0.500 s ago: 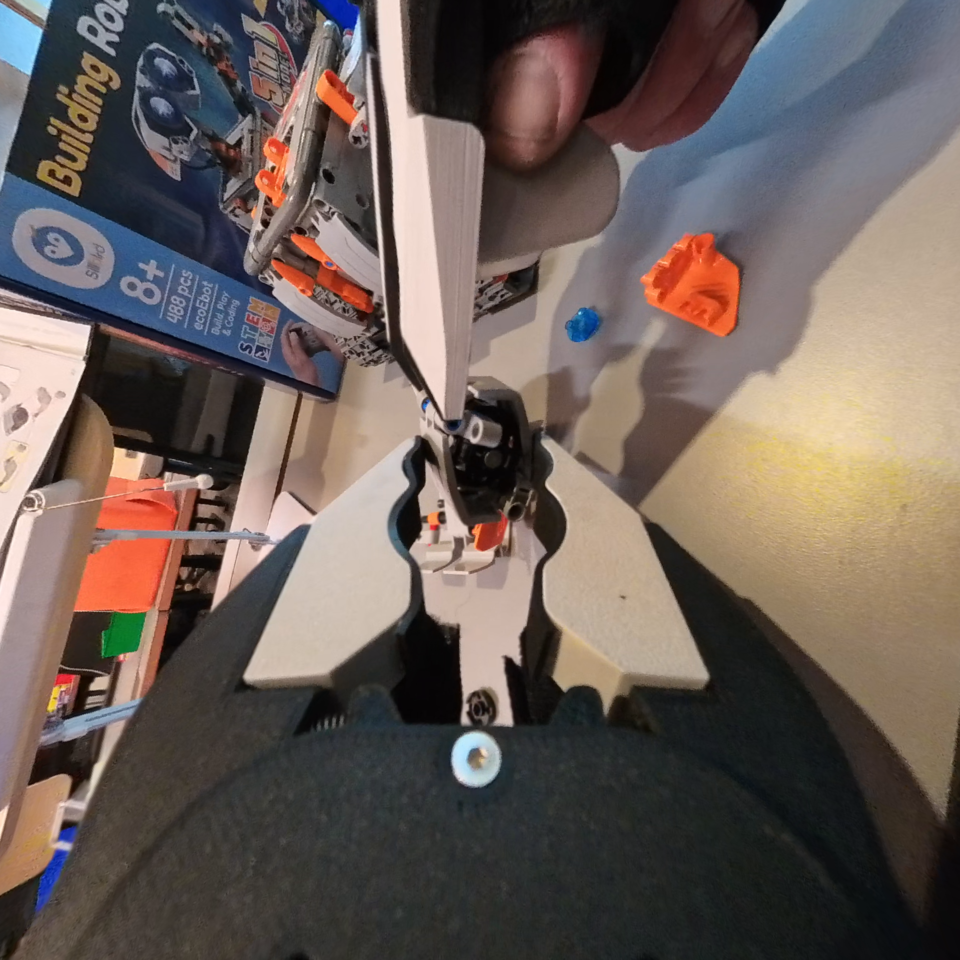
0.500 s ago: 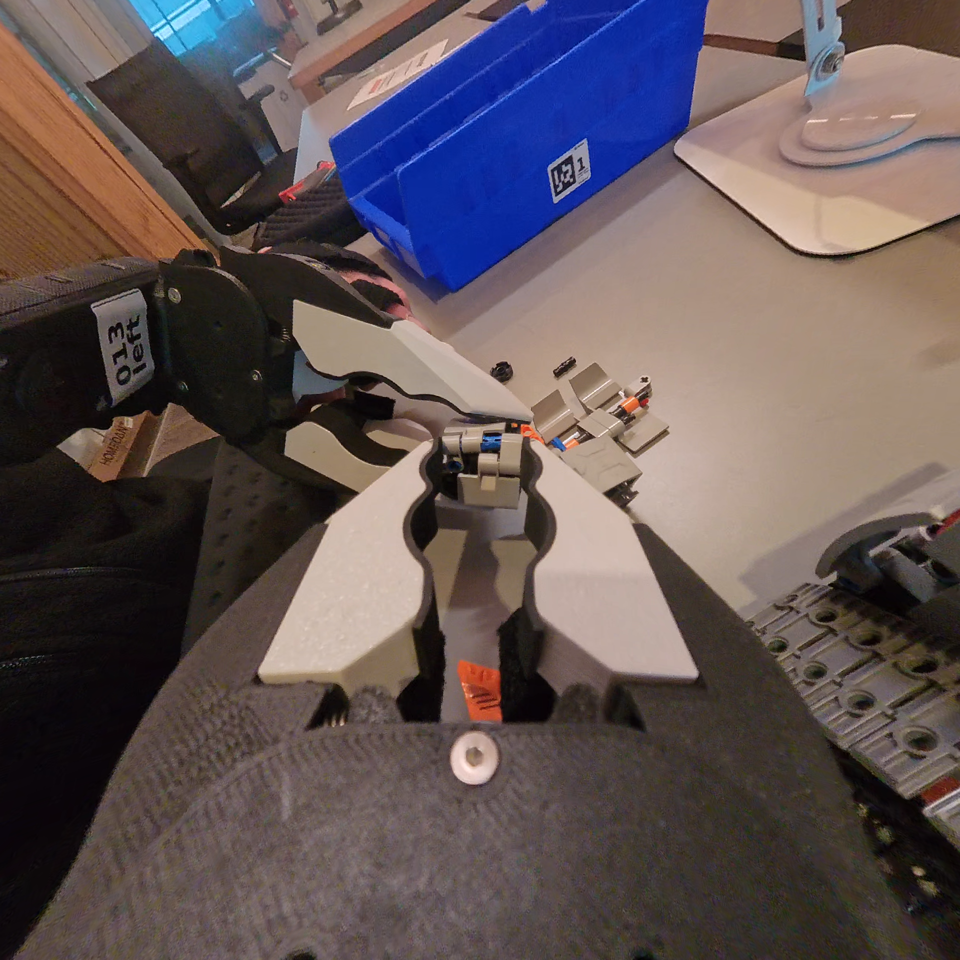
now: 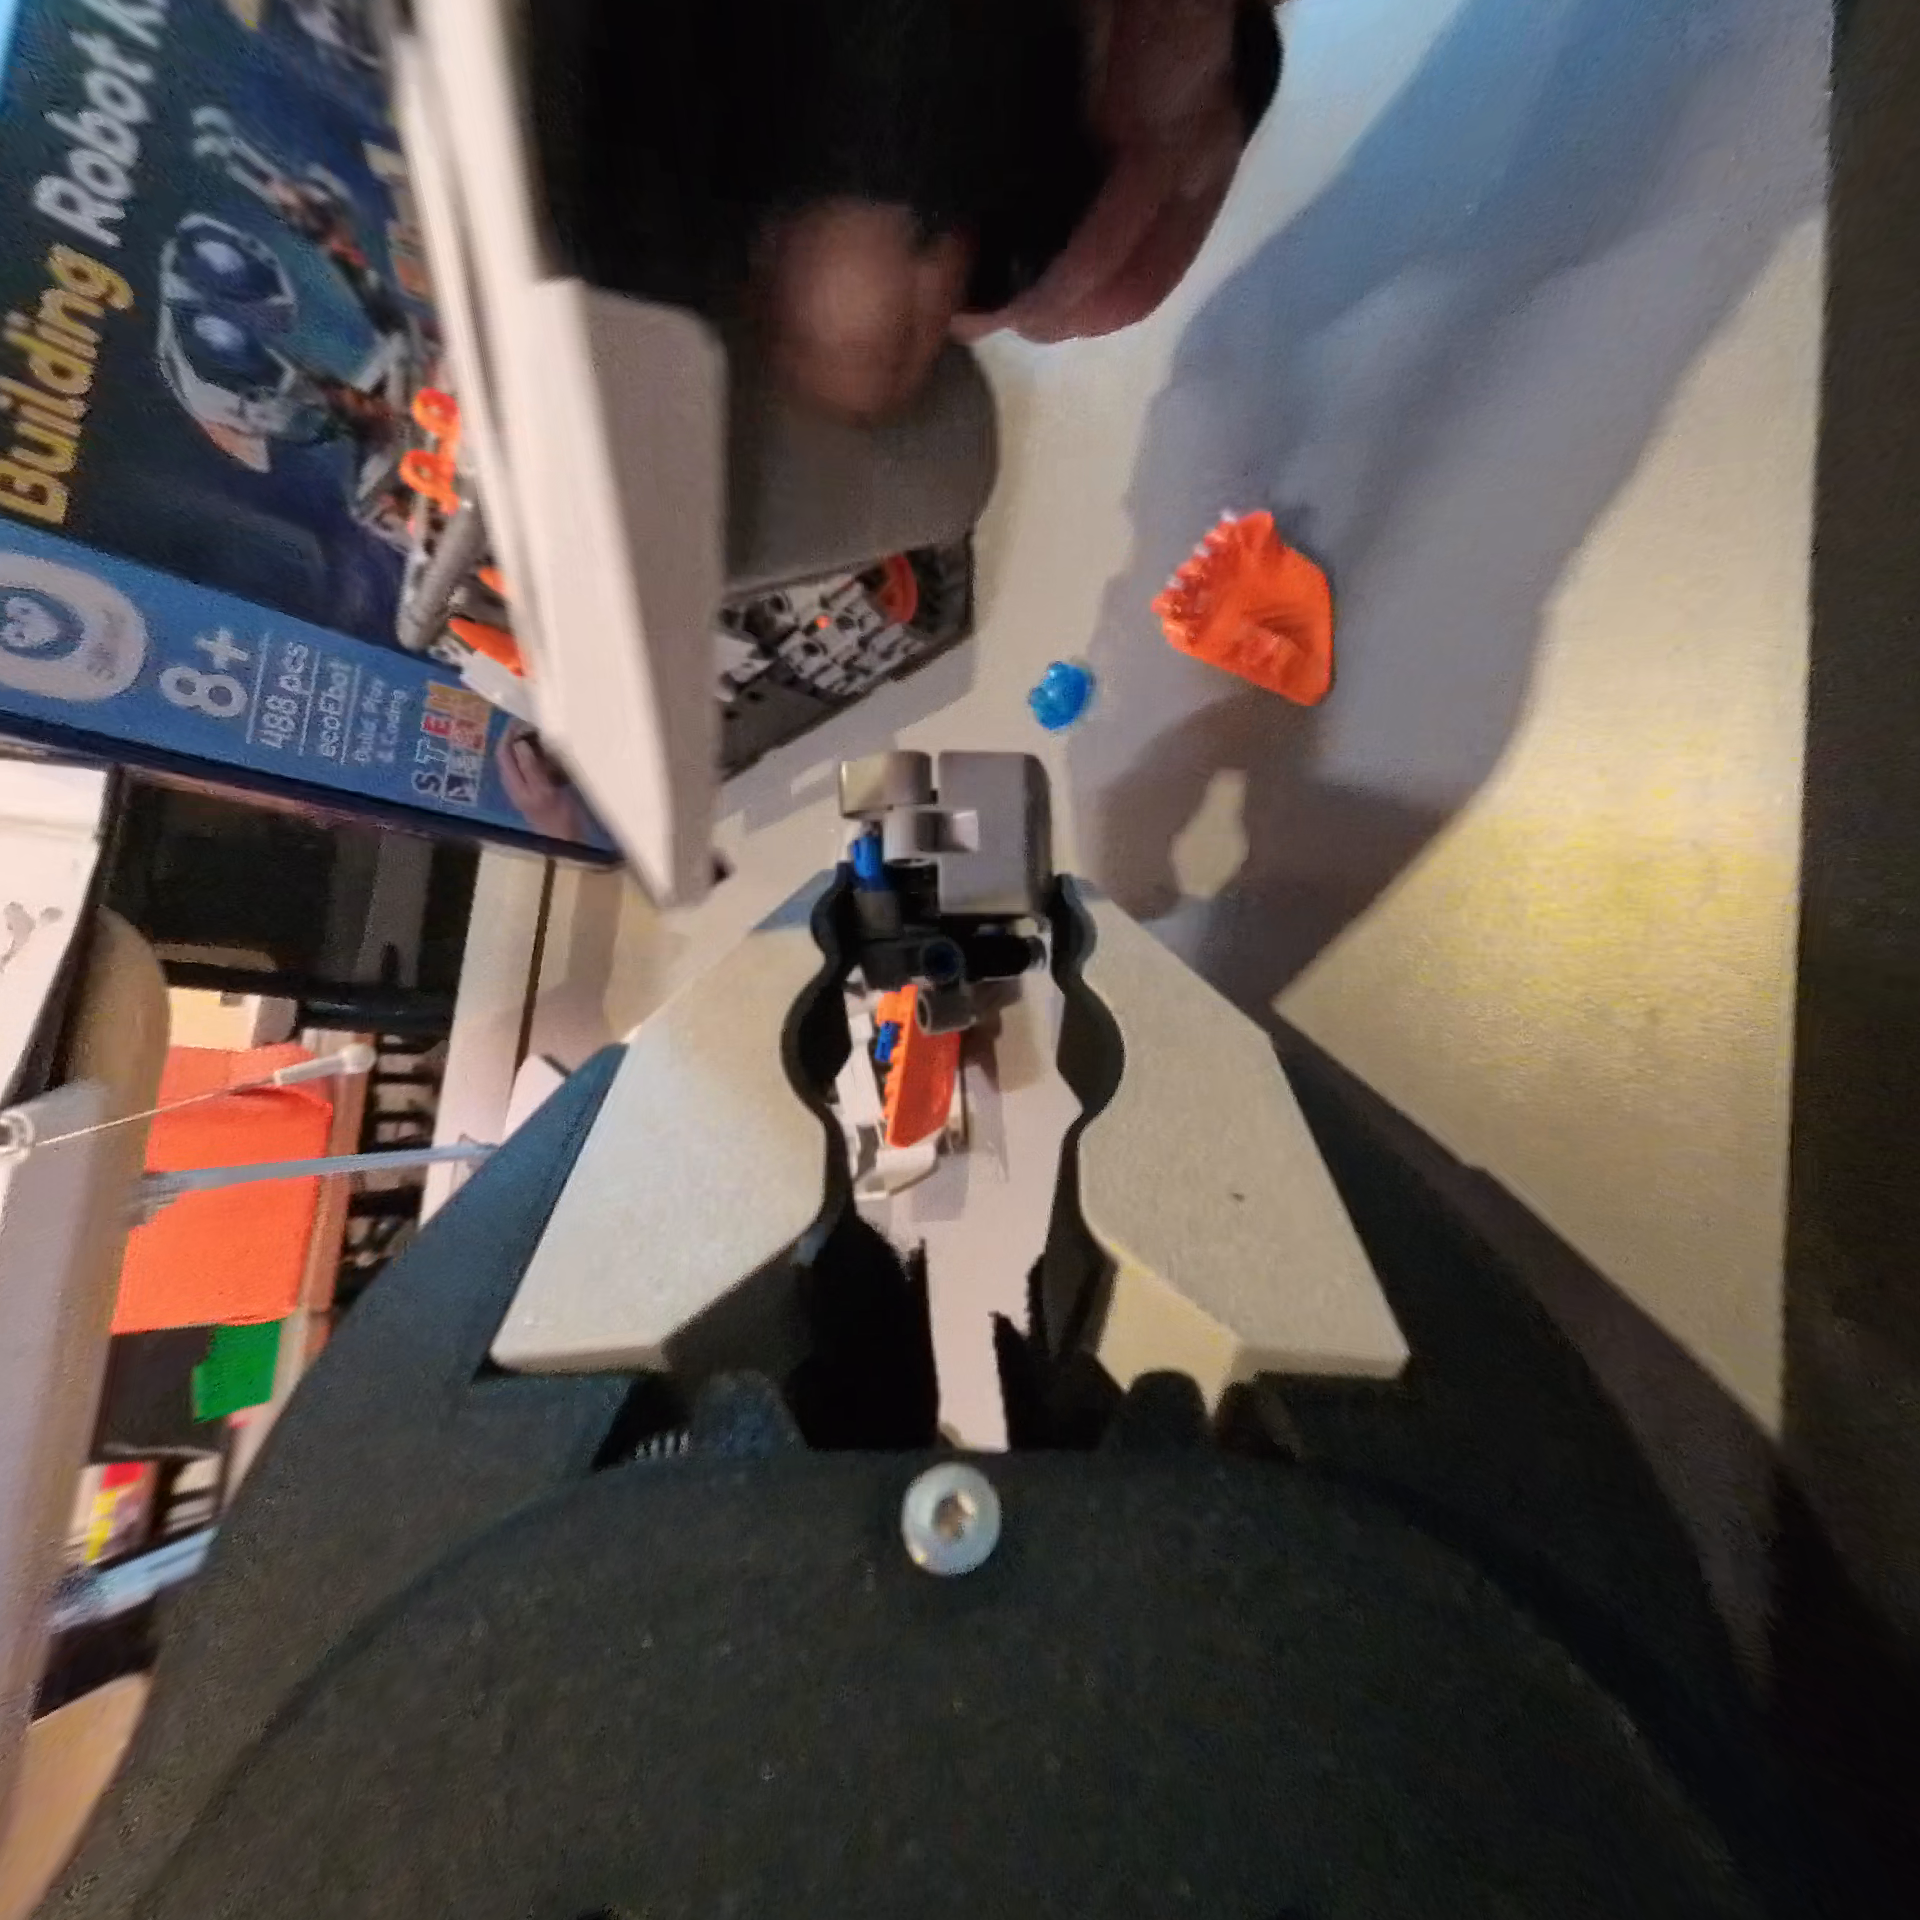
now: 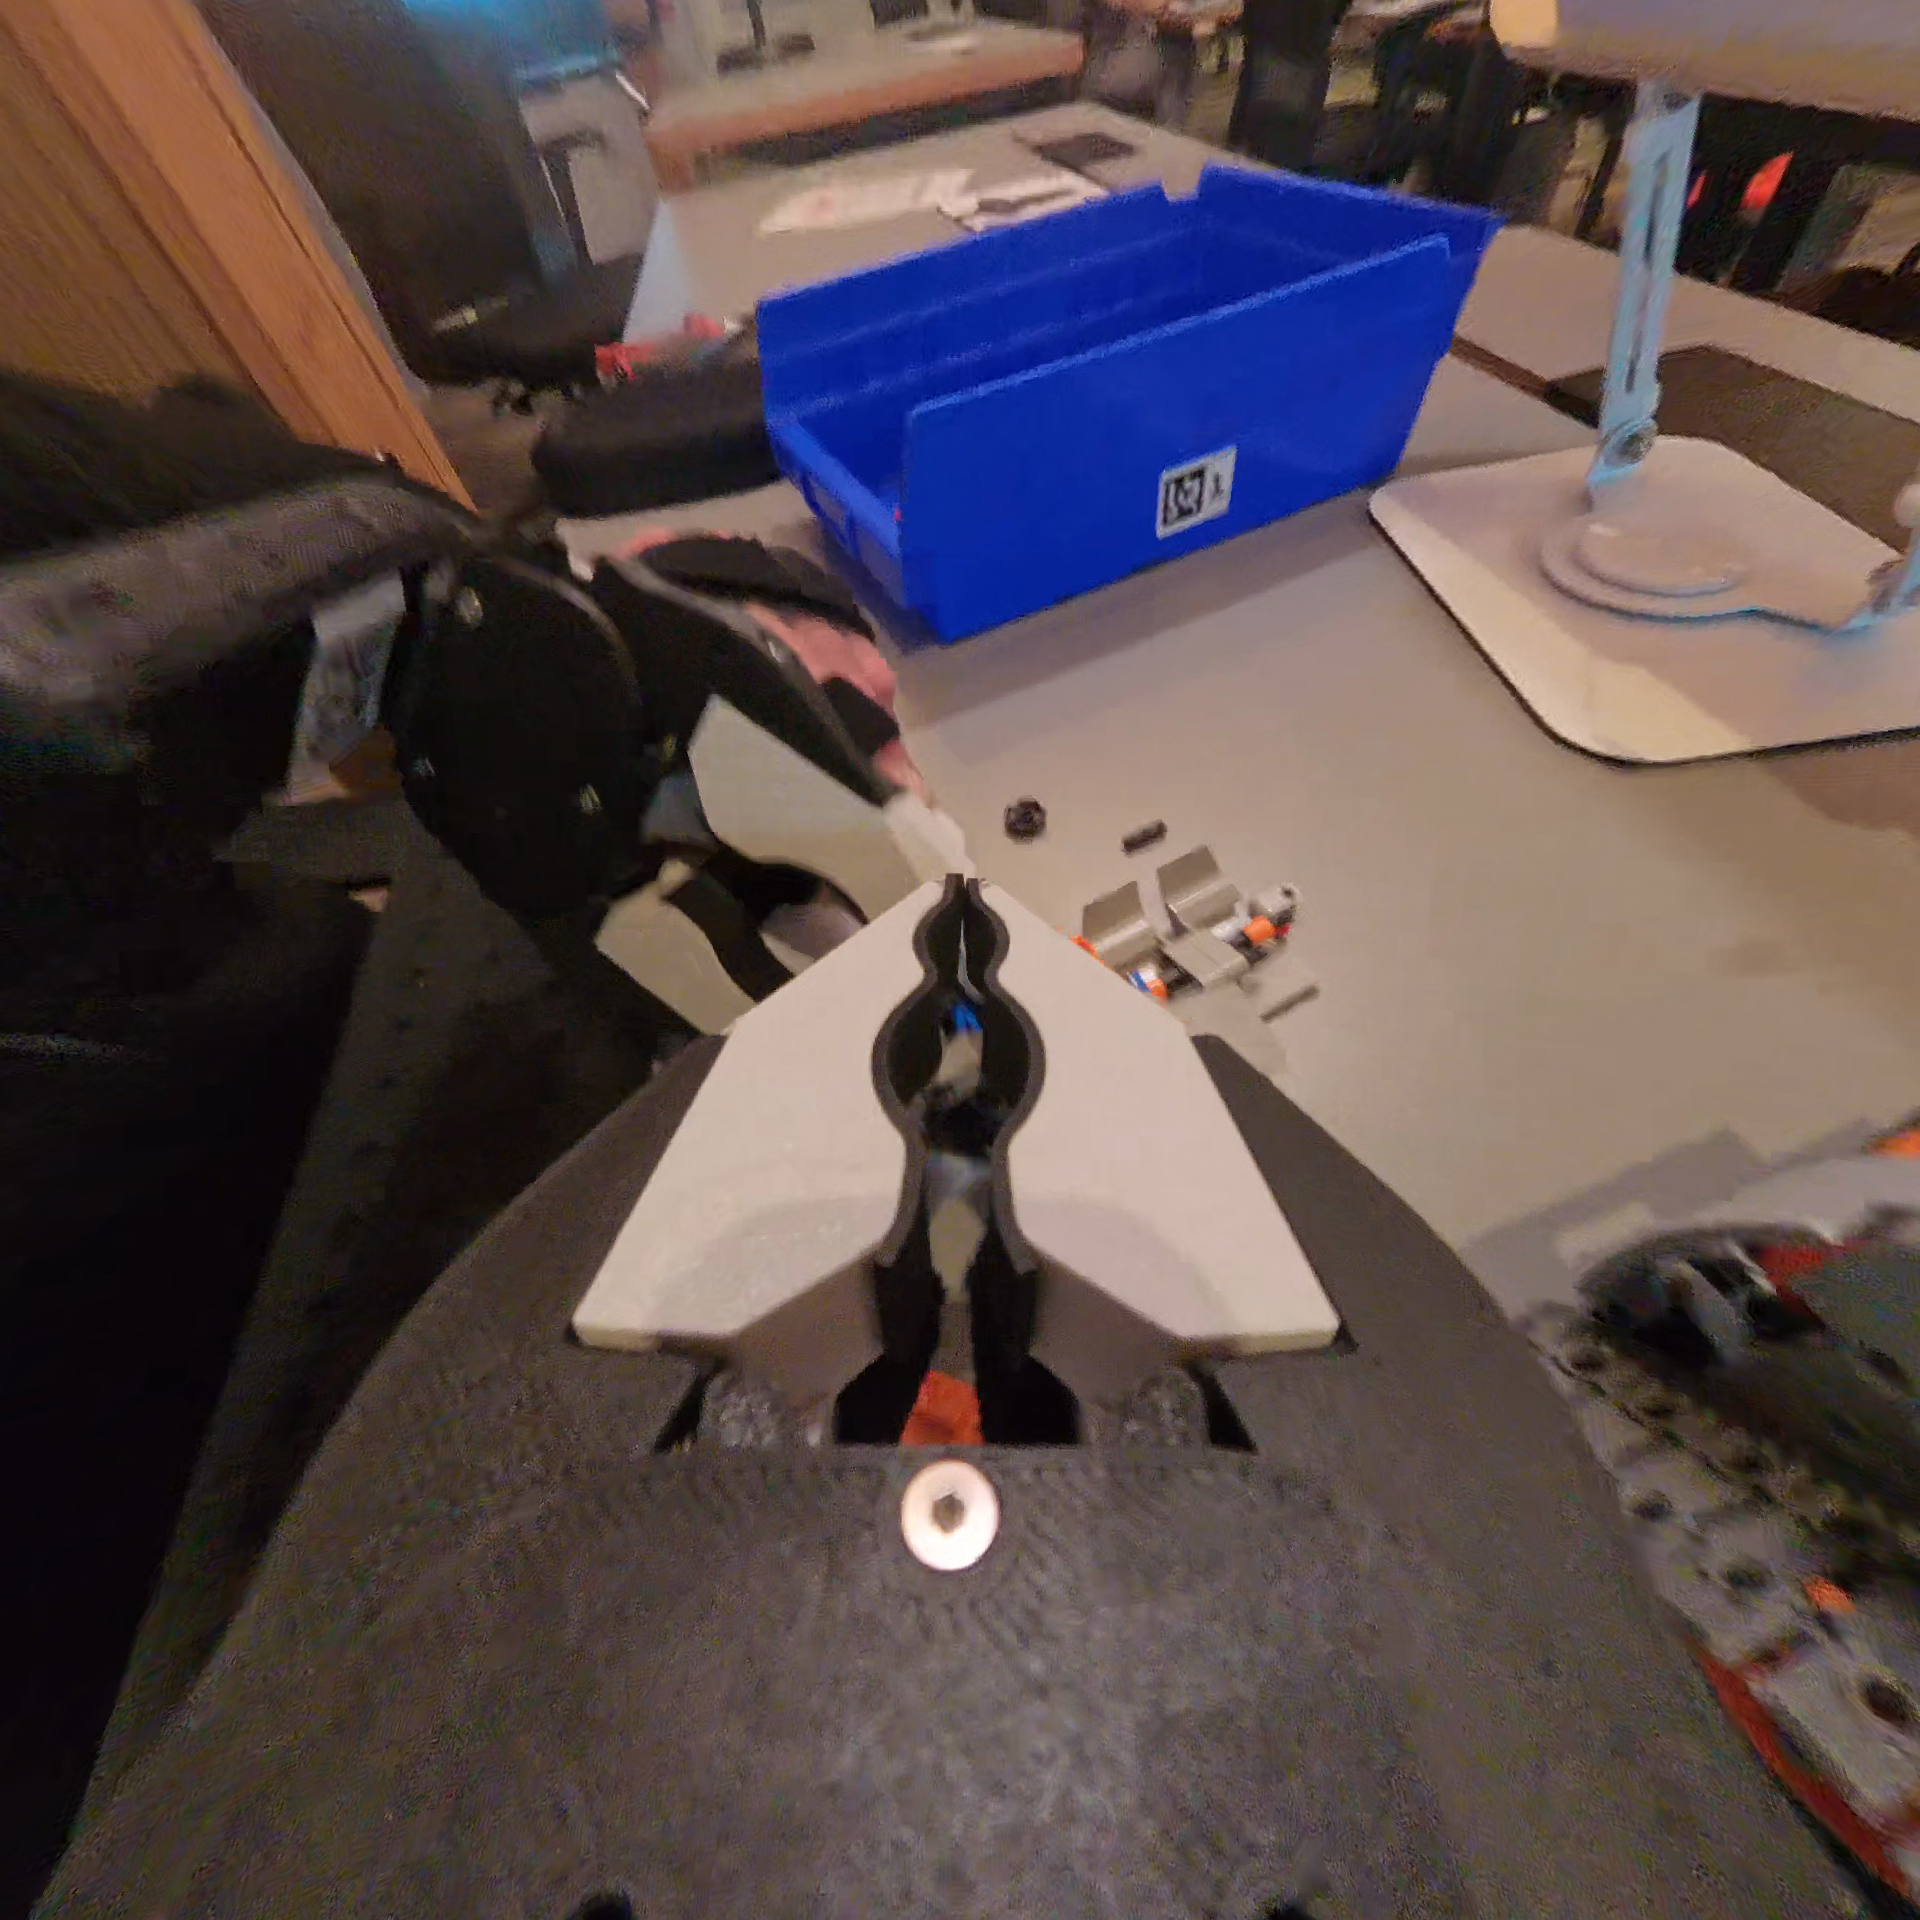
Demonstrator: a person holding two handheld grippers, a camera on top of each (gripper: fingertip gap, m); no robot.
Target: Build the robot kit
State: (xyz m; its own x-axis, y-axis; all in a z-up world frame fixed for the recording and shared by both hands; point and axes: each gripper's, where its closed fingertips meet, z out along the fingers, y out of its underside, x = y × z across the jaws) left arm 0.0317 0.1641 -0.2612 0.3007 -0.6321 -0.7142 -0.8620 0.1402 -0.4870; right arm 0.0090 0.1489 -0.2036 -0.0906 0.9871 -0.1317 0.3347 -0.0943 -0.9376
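Left tool (image 3: 940,914) clamps small grey-black brick assembly (image 3: 951,873) at tips, part jutting forward, clear of tabletop (image 3: 1558,935). Right tool (image 4: 961,894) nearly closed, empty, just beside.

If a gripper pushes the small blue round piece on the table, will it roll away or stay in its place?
The small blue piece looks rounded and knobbly, so a push would probably make it skid or tumble, not roll straight. It seems tiny beside the orange piece, so likely very light and easily flicked. The table looks smooth, so little would stop it.
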